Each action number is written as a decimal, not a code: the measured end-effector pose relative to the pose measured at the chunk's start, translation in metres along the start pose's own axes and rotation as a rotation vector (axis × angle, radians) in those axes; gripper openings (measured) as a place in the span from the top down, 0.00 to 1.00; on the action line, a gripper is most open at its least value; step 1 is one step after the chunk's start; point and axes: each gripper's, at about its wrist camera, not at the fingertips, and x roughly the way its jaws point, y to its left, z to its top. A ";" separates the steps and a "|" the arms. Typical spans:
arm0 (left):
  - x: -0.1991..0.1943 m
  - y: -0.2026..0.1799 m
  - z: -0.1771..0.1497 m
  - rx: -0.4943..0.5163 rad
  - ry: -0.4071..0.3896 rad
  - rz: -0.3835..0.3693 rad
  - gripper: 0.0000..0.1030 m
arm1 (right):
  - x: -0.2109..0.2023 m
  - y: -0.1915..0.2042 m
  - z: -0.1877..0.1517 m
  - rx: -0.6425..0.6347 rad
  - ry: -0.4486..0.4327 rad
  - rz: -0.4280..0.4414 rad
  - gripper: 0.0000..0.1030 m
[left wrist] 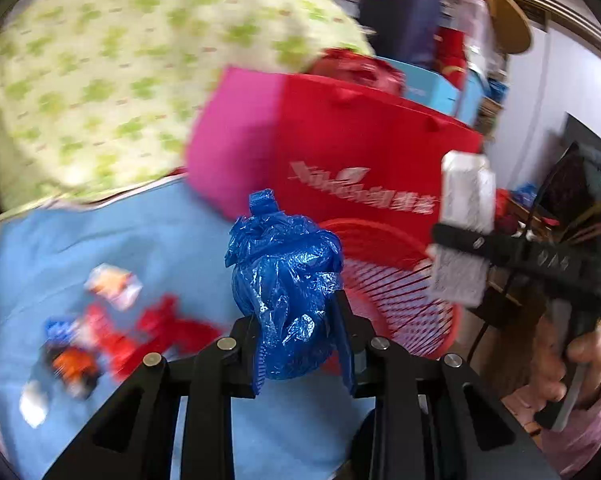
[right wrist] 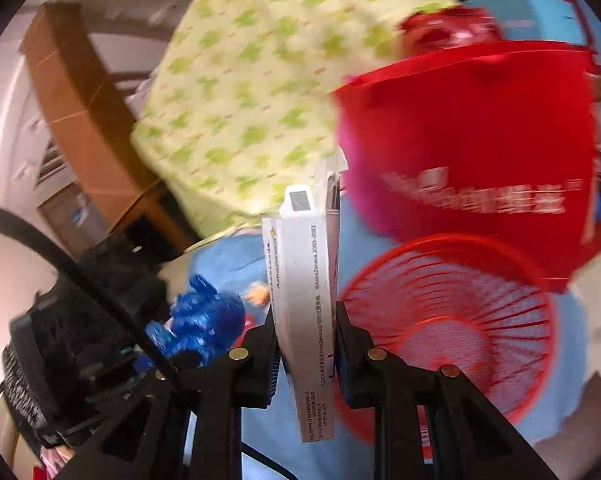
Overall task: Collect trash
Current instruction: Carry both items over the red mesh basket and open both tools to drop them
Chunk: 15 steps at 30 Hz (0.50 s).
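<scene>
- Left tongs [left wrist: 298, 332] grip a crumpled blue bag [left wrist: 286, 284], carried toward the red basket [left wrist: 400, 300] ahead
- Right tongs [right wrist: 304, 344] clamp a white carton [right wrist: 304, 292], basket just right for dropping

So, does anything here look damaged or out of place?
The white carton in the right gripper has a torn, ragged top flap. Wrappers lie scattered on the blue cloth, not in the red basket. The left gripper holds a crumpled blue bag.
</scene>
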 end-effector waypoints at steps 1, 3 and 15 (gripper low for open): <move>0.011 -0.007 0.005 0.015 0.009 -0.019 0.70 | -0.001 -0.012 0.003 0.014 -0.001 -0.021 0.75; 0.037 -0.023 0.015 0.045 0.034 -0.035 0.66 | -0.001 -0.034 0.006 0.035 0.016 -0.060 0.74; 0.037 -0.017 -0.012 0.099 0.040 0.099 0.33 | -0.005 -0.094 -0.001 0.108 -0.015 -0.077 0.27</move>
